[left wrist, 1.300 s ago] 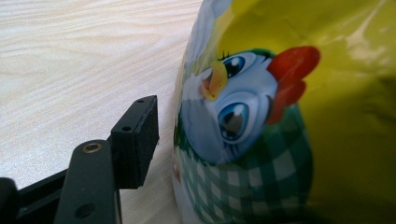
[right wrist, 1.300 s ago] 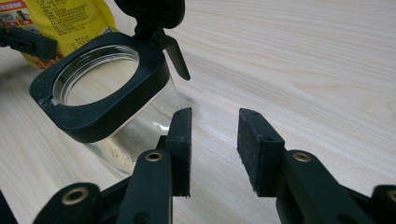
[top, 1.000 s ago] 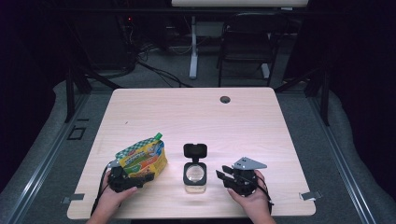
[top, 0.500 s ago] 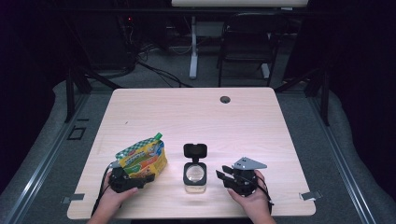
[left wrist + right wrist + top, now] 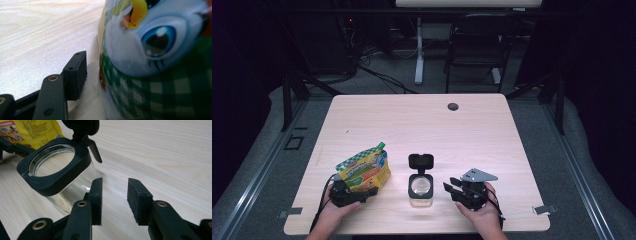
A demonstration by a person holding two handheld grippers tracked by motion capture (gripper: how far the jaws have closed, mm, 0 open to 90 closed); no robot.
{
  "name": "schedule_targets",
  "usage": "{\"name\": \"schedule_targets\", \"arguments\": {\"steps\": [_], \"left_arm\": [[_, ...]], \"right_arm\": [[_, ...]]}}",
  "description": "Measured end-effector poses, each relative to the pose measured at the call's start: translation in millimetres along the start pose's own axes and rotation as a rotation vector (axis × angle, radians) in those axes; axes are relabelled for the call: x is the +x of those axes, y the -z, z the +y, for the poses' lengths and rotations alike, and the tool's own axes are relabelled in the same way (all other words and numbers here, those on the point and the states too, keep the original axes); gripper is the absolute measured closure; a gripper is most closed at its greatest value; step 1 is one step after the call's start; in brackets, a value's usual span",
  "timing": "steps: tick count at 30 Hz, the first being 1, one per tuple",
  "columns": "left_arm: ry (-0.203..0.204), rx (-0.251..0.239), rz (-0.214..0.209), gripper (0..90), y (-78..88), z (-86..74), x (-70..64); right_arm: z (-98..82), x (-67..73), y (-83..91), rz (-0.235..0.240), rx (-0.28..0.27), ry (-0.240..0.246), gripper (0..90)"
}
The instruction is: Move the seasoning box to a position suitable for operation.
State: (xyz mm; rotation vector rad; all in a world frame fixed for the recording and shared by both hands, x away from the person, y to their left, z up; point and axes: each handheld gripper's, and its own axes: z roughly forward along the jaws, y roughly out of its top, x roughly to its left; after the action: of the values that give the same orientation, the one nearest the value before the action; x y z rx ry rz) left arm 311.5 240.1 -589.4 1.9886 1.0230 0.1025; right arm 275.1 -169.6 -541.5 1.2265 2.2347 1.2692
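Left gripper (image 5: 360, 192) holding snack bag (image 5: 364, 169) | right gripper (image 5: 454, 190) wide, empty, beside open jar (image 5: 421, 186) | best: steady jar, tip bag squarely above it

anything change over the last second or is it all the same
Nothing visibly changed. The left tongs are still at the snack bag, the right tongs still open beside the clear jar, whose flip lid remains up. Both hands kept still, and nothing was gripped or released.
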Motion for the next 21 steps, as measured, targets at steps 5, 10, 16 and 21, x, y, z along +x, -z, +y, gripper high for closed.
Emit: {"name": "schedule_targets", "arguments": {"steps": [5,10,16,21], "left_arm": [[-0.003,-0.004,-0.005,42.2,-0.5,-0.1,-0.5],[-0.014,0.004,-0.016,46.4,-0.5,0.2,-1.3],[-0.018,-0.004,-0.028,50.9,-1.5,0.0,-2.6],[-0.032,-0.002,-0.026,52.1,-1.4,0.3,-2.5]], "right_arm": [[-0.1,0.3,-0.3,0.001,-0.002,-0.001,65.3],[-0.1,0.3,-0.4,0.000,-0.002,-0.001,65.3],[-0.1,0.4,-0.4,0.000,0.000,0.001,65.3],[-0.1,0.2,-0.5,0.000,0.000,0.000,65.3]]}}
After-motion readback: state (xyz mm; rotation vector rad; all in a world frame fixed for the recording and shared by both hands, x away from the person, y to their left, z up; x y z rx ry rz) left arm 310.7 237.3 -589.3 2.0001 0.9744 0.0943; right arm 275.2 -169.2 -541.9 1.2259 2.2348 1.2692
